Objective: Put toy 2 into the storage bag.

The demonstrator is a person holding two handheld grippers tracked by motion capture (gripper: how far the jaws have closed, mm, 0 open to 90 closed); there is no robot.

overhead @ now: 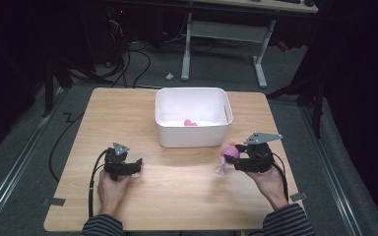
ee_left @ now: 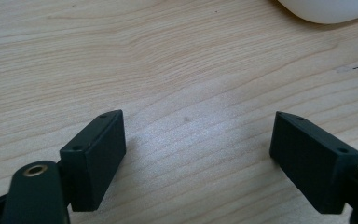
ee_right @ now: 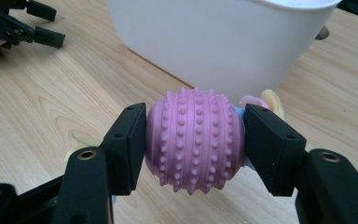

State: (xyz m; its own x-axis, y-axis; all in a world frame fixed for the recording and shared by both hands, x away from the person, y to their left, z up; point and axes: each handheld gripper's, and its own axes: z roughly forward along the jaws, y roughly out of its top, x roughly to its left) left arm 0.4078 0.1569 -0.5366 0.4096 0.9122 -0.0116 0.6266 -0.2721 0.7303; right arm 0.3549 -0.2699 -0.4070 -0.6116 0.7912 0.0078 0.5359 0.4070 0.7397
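While the right gripper's [ee_right: 193, 142] fingers [ee_right: 130, 144] clamp a studded pink toy [ee_right: 195, 140] just before the white bin [overhead: 193, 118], its view reveals the studs; the high view shows a pink piece [overhead: 190, 123] inside. Left gripper [ee_left: 198, 154] fingers stand apart over bare tabletop [ee_left: 168, 56].

The small pink thing [overhead: 190, 122] lying in the white plastic bin [overhead: 194, 138] is too small to identify. At six o'clock, the striped sleeves [overhead: 289, 223] run off the frame.
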